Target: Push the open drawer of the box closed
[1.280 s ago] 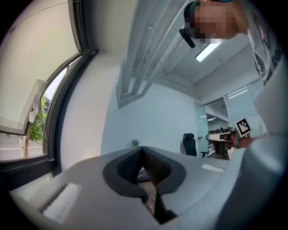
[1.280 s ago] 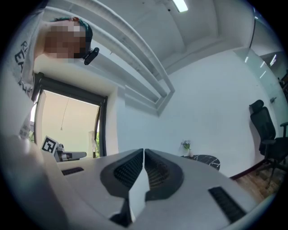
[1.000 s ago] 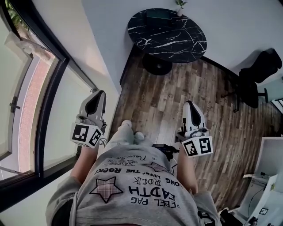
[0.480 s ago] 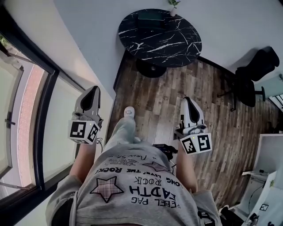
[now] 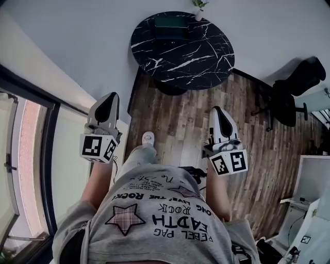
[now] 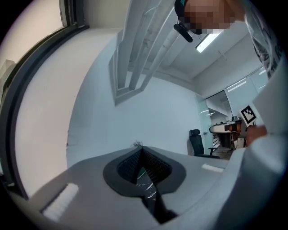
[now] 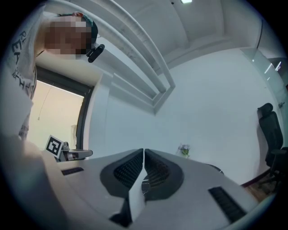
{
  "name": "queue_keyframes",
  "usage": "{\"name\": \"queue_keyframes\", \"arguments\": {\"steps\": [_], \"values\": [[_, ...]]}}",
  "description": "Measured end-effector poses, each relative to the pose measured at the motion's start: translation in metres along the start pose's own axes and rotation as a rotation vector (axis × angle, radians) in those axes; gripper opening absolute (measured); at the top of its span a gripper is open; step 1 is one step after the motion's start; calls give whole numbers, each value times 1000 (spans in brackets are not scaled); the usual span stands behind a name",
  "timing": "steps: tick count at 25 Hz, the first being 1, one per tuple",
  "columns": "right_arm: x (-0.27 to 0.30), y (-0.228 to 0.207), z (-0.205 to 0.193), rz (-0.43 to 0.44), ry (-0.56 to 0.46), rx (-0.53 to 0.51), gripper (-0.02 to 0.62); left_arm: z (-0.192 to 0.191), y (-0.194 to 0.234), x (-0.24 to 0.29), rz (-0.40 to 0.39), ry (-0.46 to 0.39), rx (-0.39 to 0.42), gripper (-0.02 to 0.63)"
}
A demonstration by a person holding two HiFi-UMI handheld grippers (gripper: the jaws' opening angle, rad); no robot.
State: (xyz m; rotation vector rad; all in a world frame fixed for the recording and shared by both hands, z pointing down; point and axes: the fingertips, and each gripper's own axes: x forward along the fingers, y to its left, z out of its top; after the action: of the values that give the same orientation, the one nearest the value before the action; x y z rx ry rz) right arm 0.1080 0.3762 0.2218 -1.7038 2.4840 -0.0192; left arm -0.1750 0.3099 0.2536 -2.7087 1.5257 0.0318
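Observation:
A small dark green box (image 5: 171, 21) sits at the far side of a round black marble table (image 5: 181, 44); its drawer is too small to make out. My left gripper (image 5: 106, 100) and right gripper (image 5: 216, 111) are held at waist height above the wood floor, well short of the table. Both point forward with the jaws together and nothing between them. The left gripper view shows its shut jaws (image 6: 140, 150) against a pale wall. In the right gripper view the shut jaws (image 7: 144, 152) also face the wall.
A small potted plant (image 5: 198, 7) stands at the table's back edge. A black office chair (image 5: 291, 95) is at the right, and white furniture (image 5: 312, 191) at the lower right. A large window (image 5: 26, 170) runs along the left. My foot (image 5: 148, 138) is on the floor.
The person has stepped forward and turned slightly, so the table sits more central and the window has slid left. Both grippers stay shut at the same height.

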Motion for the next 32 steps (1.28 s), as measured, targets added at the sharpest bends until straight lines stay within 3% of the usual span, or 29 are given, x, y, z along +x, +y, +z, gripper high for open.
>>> {"name": "queue_keyframes", "arguments": {"steps": [13,22,32], "values": [[101,-43,-8,-45,5,10,17,-12,16,116,-142,21,-14,8],[162,-55,-23,-61,15,29,17,-20,32,168,-219,21,-35,8],[188,-65,-29,-71,30,40,18,-28,56,185,-195,33,-49,8]]}}
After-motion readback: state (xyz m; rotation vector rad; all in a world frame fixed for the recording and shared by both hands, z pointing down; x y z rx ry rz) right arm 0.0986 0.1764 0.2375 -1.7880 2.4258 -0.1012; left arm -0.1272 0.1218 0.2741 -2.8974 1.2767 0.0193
